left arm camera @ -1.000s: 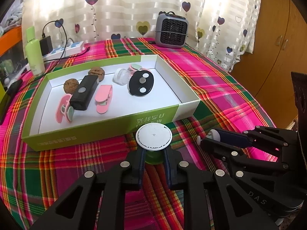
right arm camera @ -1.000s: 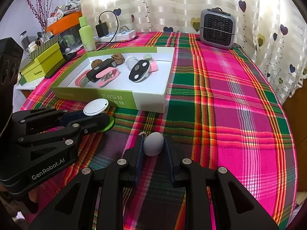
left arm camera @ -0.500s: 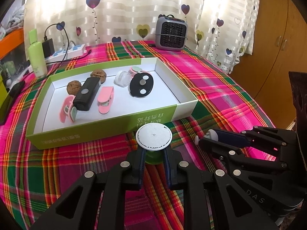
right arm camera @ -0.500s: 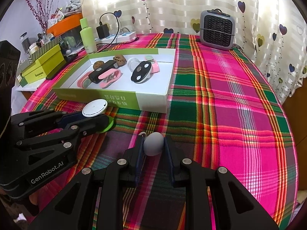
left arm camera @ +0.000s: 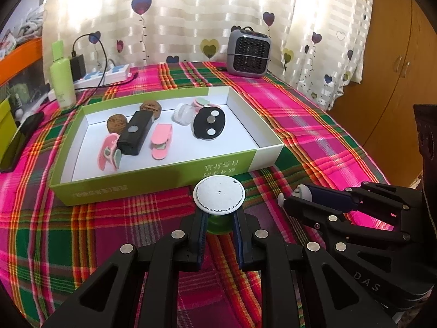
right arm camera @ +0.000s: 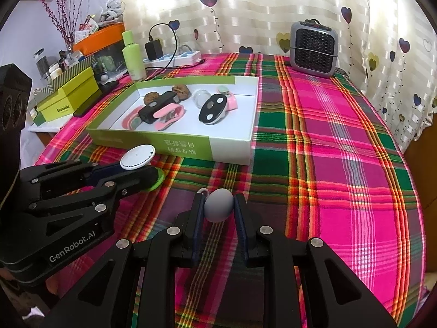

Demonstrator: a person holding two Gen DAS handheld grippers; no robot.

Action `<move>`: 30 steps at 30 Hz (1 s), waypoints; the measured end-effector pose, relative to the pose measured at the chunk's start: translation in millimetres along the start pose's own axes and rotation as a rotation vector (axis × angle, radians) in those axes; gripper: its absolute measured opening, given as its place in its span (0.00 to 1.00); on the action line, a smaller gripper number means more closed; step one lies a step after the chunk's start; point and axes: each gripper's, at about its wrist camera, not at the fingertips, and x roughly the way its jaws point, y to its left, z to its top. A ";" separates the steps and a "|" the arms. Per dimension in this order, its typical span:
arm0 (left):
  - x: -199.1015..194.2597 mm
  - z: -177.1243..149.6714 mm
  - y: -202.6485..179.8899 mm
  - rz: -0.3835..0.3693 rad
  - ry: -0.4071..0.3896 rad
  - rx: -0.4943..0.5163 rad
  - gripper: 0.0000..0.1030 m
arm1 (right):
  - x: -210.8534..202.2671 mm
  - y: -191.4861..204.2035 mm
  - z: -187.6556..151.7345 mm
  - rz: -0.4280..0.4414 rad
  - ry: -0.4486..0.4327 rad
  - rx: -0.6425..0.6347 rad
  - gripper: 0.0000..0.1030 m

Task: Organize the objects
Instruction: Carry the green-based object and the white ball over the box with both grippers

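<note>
My left gripper [left arm camera: 218, 220] is shut on the green base of a small object with a round white top [left arm camera: 218, 196], held just in front of the near wall of a green and white box [left arm camera: 164, 176]. My right gripper [right arm camera: 219, 210] is shut on a grey-blue egg-shaped object [right arm camera: 218, 203] above the plaid cloth, to the right of the left gripper. In the box lie two walnuts [left arm camera: 117, 122], a black case [left arm camera: 134, 134], pink clips [left arm camera: 161, 142], a clear jar [left arm camera: 184, 113] and a black oval piece [left arm camera: 209, 123].
A grey heater [left arm camera: 249, 53] stands at the back of the table. A green bottle [left arm camera: 63, 80], a power strip [left arm camera: 105, 72] with a charger and a dark phone [left arm camera: 19, 143] lie at the back left. Yellow-green boxes [right arm camera: 68, 95] sit off the left edge, and a wooden wardrobe [left arm camera: 396, 82] is on the right.
</note>
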 end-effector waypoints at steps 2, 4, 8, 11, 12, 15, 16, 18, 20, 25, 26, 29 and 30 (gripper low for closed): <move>-2.0 -0.5 1.1 0.003 -0.002 -0.002 0.15 | -2.0 1.4 0.3 0.000 -0.004 -0.002 0.22; -4.9 -1.5 2.1 0.004 -0.006 -0.006 0.15 | -3.9 2.9 0.7 0.001 -0.007 -0.004 0.22; -11.4 -2.0 3.9 0.007 -0.018 -0.010 0.15 | -8.8 6.7 2.4 0.004 -0.022 -0.007 0.22; -18.7 -0.7 5.5 0.009 -0.034 -0.008 0.15 | -12.4 9.0 4.8 0.009 -0.033 -0.008 0.22; -20.6 -0.1 6.1 0.011 -0.038 -0.008 0.15 | -13.4 10.1 5.5 0.010 -0.037 -0.010 0.22; -25.9 1.4 8.5 0.016 -0.049 -0.011 0.15 | -16.1 13.2 6.8 0.013 -0.045 -0.013 0.22; -27.6 1.8 9.4 0.019 -0.053 -0.011 0.15 | -16.9 13.6 7.2 0.014 -0.048 -0.014 0.22; -30.2 2.3 10.9 0.022 -0.058 -0.011 0.15 | -18.1 14.8 8.2 0.016 -0.052 -0.016 0.22; -33.0 2.5 13.2 0.025 -0.064 -0.014 0.15 | -20.0 15.8 9.4 0.019 -0.057 -0.016 0.22; -37.7 2.8 19.2 0.033 -0.067 -0.026 0.15 | -23.6 18.3 13.6 0.024 -0.073 -0.021 0.22; -38.3 3.2 19.9 0.036 -0.068 -0.027 0.15 | -24.1 18.8 15.1 0.027 -0.077 -0.022 0.22; -40.2 6.1 22.1 0.041 -0.073 -0.028 0.15 | -23.9 20.5 19.7 0.032 -0.083 -0.025 0.22; -41.1 7.1 23.2 0.043 -0.076 -0.029 0.15 | -23.8 21.0 20.6 0.034 -0.085 -0.026 0.22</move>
